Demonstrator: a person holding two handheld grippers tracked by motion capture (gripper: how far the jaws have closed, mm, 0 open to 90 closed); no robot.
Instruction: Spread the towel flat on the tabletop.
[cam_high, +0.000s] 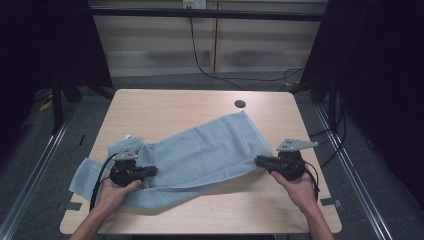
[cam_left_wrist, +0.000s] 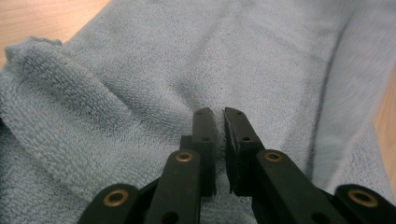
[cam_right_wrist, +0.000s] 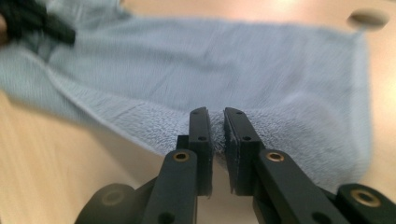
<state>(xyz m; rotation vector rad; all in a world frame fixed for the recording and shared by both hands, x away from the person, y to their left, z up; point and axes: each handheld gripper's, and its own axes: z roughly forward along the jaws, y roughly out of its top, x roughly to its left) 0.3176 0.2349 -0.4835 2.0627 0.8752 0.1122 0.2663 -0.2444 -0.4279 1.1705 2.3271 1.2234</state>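
Handling this light blue terry towel means dealing with something soft, limp and light: it will sag and fold wherever you don't support it, it won't slip much in the pads thanks to its looped pile, and nothing about it can break. It lies slantwise across the wooden table, its far right corner close to the round cable hole, its near left end rumpled and draped over the table's left edge. Part of it looks doubled over along the near side.

Your left gripper sits on the bunched left end with its jaws pinched nearly together; in the left gripper view a ridge of cloth rises into the narrow gap, so it appears to have a thin fold nipped. Your right gripper is at the towel's near right edge, jaws likewise drawn in tight, and the right gripper view shows the thick hem caught between the pads.

Hems and corners are your best holds, since a pinch in mid-cloth just tents the fabric. Keep both grips spread so the span between them stays taut when raised.
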